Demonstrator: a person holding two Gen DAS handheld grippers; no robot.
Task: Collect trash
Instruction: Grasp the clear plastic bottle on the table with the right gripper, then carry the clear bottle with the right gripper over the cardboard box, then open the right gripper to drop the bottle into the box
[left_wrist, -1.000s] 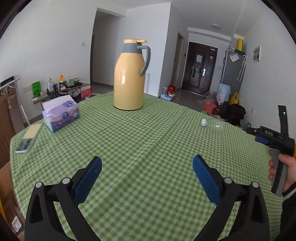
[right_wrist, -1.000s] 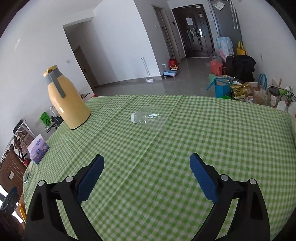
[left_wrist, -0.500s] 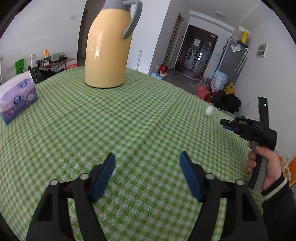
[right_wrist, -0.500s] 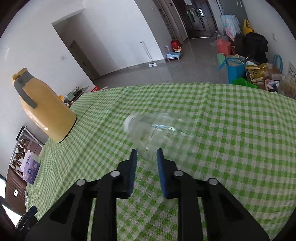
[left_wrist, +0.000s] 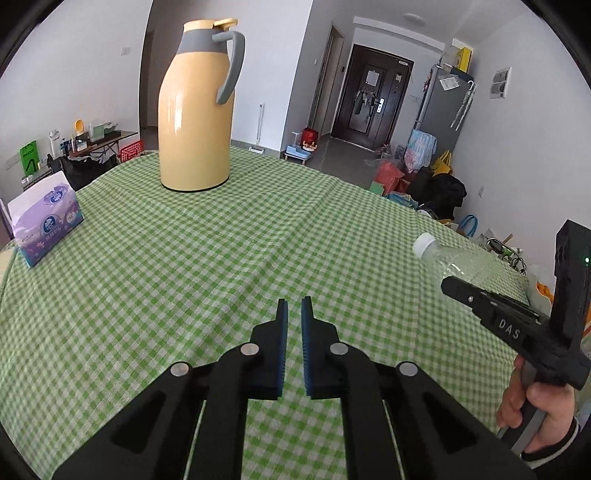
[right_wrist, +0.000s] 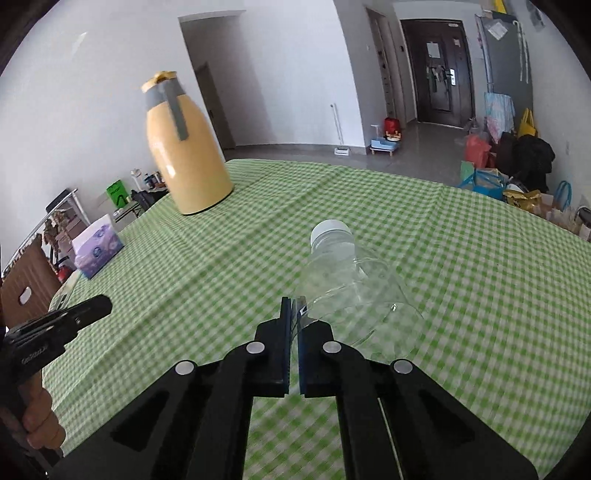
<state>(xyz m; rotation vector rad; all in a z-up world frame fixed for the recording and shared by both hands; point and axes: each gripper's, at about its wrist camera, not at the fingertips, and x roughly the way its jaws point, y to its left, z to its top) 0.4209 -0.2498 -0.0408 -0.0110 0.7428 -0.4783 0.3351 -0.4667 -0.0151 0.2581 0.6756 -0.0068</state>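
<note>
A clear, empty plastic bottle (right_wrist: 347, 280) with a white cap points away from me, its crumpled wall pinched between the blue pads of my right gripper (right_wrist: 293, 303), which is shut on it. In the left wrist view the bottle (left_wrist: 454, 258) sticks out past the right gripper (left_wrist: 448, 283) at the right, held off the green checked tablecloth (left_wrist: 184, 266). My left gripper (left_wrist: 293, 303) hovers over the middle of the cloth, shut with nothing between its pads. It also shows at the left edge of the right wrist view as the left gripper (right_wrist: 98, 305).
A tall yellow thermos jug (left_wrist: 195, 122) stands at the far side of the table, and a purple tissue box (left_wrist: 46, 218) sits at the left edge. Beyond the table are bags and boxes on the floor (left_wrist: 424, 173) and a dark door.
Both grippers went from wide open to shut. The right one moved up to the bottle, closed on its side and lifted it. The left one moved forward over the cloth, closing on nothing.
</note>
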